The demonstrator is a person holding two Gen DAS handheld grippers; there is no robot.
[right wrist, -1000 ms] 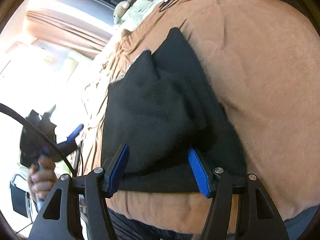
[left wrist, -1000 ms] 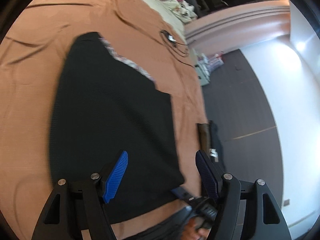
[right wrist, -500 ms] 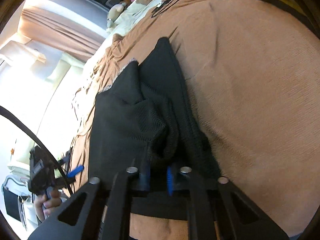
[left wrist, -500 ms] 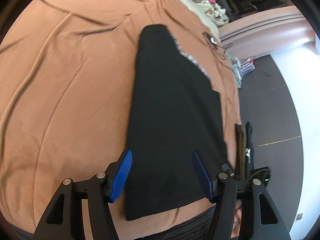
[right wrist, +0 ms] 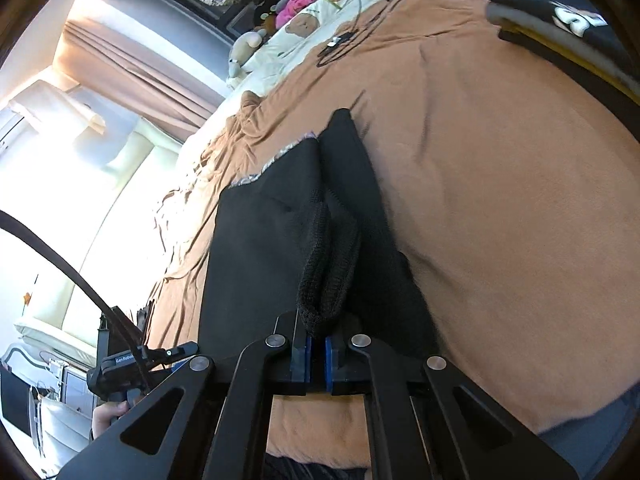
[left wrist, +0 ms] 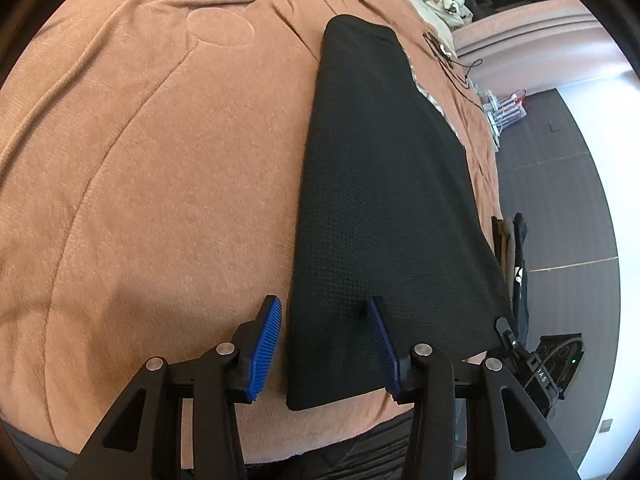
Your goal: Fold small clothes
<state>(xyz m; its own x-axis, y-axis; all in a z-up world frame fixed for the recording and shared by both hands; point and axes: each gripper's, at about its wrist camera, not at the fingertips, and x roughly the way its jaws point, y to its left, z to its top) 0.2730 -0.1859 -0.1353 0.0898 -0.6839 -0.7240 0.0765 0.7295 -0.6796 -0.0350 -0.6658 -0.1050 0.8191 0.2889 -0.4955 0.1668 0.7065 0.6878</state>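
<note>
Black garment: one black mesh garment [left wrist: 384, 184] lies flat on the bed, near its front edge, long side running away from the cameras; in the right wrist view [right wrist: 276, 248] a raised fold of it stands up from the flat part.
Tan blanket: one tan plush blanket [left wrist: 160, 184] covers the bed under the garment, with a few creases at the far side.
Left claw: one left claw [left wrist: 324, 344], spread wide, straddling the garment's near left corner; one blue pad [left wrist: 266, 344] sits over bare blanket just beside the cloth edge, the other over the cloth.
Right claw: one right claw [right wrist: 317, 354], pads pressed together on the bunched fold of the garment, which rises out from between them.
Folded clothes: one stack of folded clothes [right wrist: 560, 20] at the far right corner of the bed, a black piece with white lettering on top.
Cable: one dark cable [right wrist: 344, 42] on the blanket, well beyond the garment.
Cream bedding: one cream bear-print bedding [right wrist: 304, 28] past the blanket's far end.
</note>
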